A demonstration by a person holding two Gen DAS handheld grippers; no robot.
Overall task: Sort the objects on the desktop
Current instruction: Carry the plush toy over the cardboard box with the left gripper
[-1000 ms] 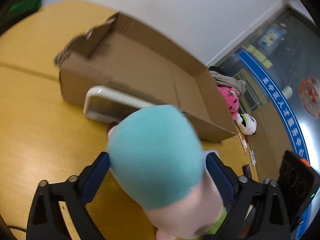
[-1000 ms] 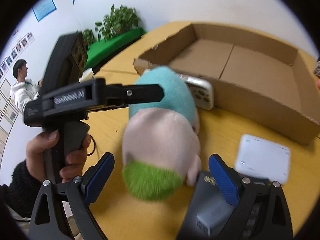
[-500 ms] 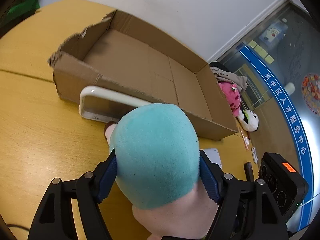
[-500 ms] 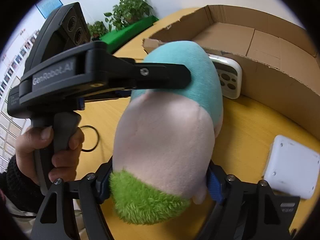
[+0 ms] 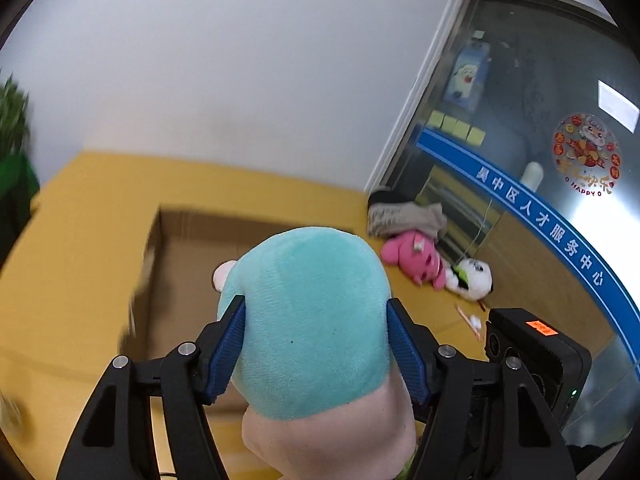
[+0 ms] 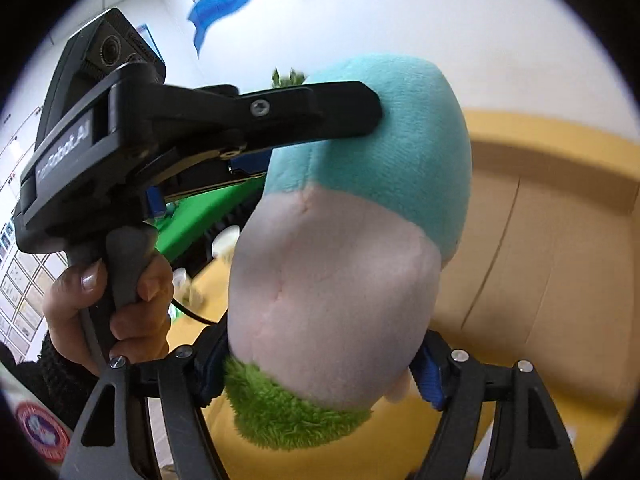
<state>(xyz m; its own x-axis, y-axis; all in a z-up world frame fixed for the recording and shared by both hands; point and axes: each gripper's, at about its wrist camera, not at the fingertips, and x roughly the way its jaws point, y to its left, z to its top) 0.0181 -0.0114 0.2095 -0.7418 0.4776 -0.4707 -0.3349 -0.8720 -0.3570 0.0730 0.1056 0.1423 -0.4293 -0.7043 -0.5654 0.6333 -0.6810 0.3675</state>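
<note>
The left tool (image 5: 316, 344) gripped the teal end of the plush toy (image 5: 312, 332); the right tool (image 6: 320, 372) gripped its pink-and-green end, its jaws having just closed. The toy hung lengthwise above the cardboard box (image 5: 180, 280) on the yellow tabletop (image 5: 80, 216).

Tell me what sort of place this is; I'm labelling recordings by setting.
Probably an office or public service centre, not a home. A glass partition carries a blue band of Chinese signage, framed notices line a white wall, and the work happens on a wooden table holding a cardboard box.
</note>
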